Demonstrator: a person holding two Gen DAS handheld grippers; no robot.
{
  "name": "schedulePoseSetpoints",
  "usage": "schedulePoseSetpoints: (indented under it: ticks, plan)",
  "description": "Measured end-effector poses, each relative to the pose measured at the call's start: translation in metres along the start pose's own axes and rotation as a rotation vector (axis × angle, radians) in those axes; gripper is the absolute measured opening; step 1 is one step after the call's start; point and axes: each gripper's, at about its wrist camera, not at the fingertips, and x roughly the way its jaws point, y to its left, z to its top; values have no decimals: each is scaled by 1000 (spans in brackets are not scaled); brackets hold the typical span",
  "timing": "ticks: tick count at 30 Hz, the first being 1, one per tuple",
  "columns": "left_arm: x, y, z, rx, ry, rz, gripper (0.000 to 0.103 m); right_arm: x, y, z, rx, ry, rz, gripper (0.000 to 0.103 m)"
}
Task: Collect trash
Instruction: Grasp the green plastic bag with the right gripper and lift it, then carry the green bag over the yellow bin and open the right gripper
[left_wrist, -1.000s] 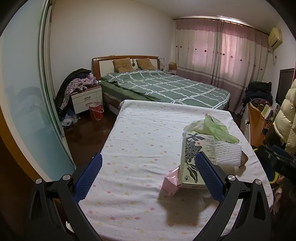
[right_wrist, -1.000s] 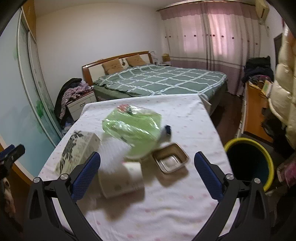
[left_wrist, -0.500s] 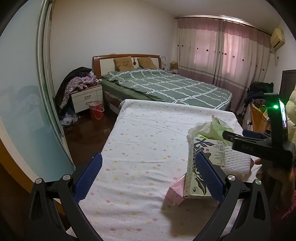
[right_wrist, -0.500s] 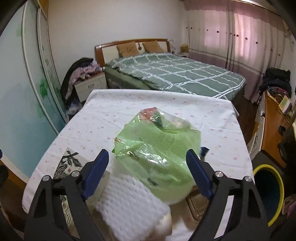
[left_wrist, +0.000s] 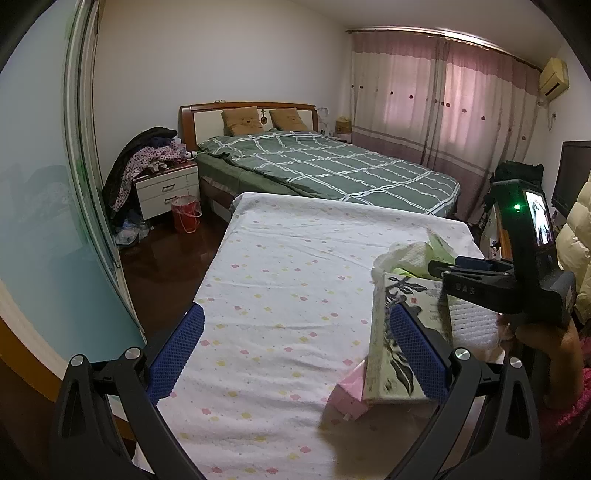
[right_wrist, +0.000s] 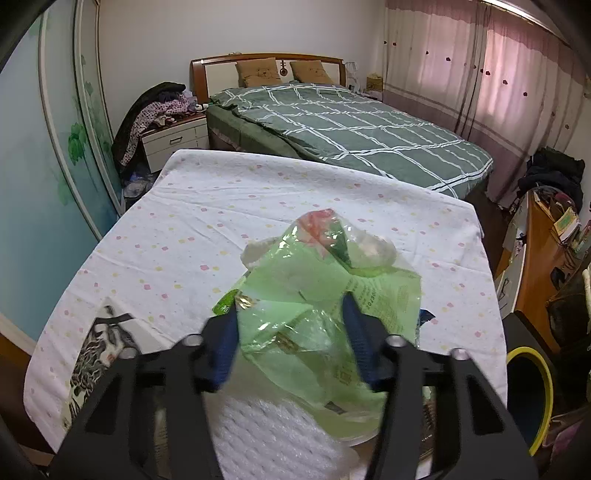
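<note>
Closing around a crumpled green plastic bag (right_wrist: 325, 295), the right tool (right_wrist: 291, 336) has its blue pads on either side of the film, which bulges between and over them; whether the pads already press it cannot be told. The bag lies on the bench (right_wrist: 207, 221), covered by a white cloth with pastel dots, at the near right part, partly over a white foam sheet (right_wrist: 266, 435). A patterned tissue box (right_wrist: 99, 350) sits to the left of the bag. A yellow-rimmed bin (right_wrist: 532, 398) stands on the floor beside the bench's right edge. The left tool (left_wrist: 295, 354) hangs over the bench with its jaws spread wide and nothing between them, its right pad in front of the tissue box, near a small pink packet (left_wrist: 349, 393).
</note>
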Motion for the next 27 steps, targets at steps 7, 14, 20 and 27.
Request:
schedulePoseSetpoints:
  ticks: [7, 14, 20, 27]
  plan:
    - [2, -3, -2, 8, 5, -8, 99, -15, -7, -6, -7, -60, 3, 7]
    - [-2, -10, -2, 17, -3, -19, 99, -45, -34, -7, 41, -142, 9, 3]
    - [-3, -22, -4, 34, -1, -46, 99, -74, -58, -11, 82, -216, 8, 2]
    - [-3, -41, -9, 61, 8, -85, 99, -100, -85, -22, 143, -276, -9, 2]
